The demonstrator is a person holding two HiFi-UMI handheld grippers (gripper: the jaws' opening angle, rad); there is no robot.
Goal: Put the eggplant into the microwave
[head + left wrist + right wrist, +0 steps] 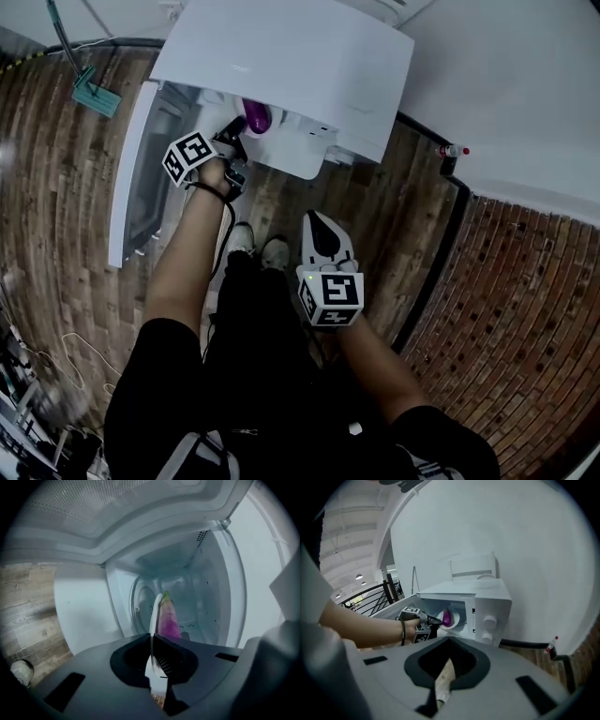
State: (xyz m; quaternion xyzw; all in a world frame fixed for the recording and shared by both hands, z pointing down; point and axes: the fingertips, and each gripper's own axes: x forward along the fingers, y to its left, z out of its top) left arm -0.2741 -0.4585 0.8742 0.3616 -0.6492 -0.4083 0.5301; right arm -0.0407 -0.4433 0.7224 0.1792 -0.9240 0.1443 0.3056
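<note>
**A:** So, from the head view, where's the eggplant?

**B:** At the open front of the microwave, just under its top edge. The left hand-held gripper reaches right up to it. The door hangs open to the left. The right hand-held gripper is held lower and well apart from the microwave, above the wood floor.

**A:** And the left gripper view?

**B:** The left hand-held gripper pinches the rim of a white plate, seen edge-on. The eggplant lies on that plate, its green tip pointing into the microwave.

**A:** What about the right gripper view?

**B:** The right hand-held gripper has its jaws nearly pressed together, with nothing between them; only floor shows through the slit. Farther off, the left hand-held gripper holds the plate and eggplant in the opening of the microwave.
</note>
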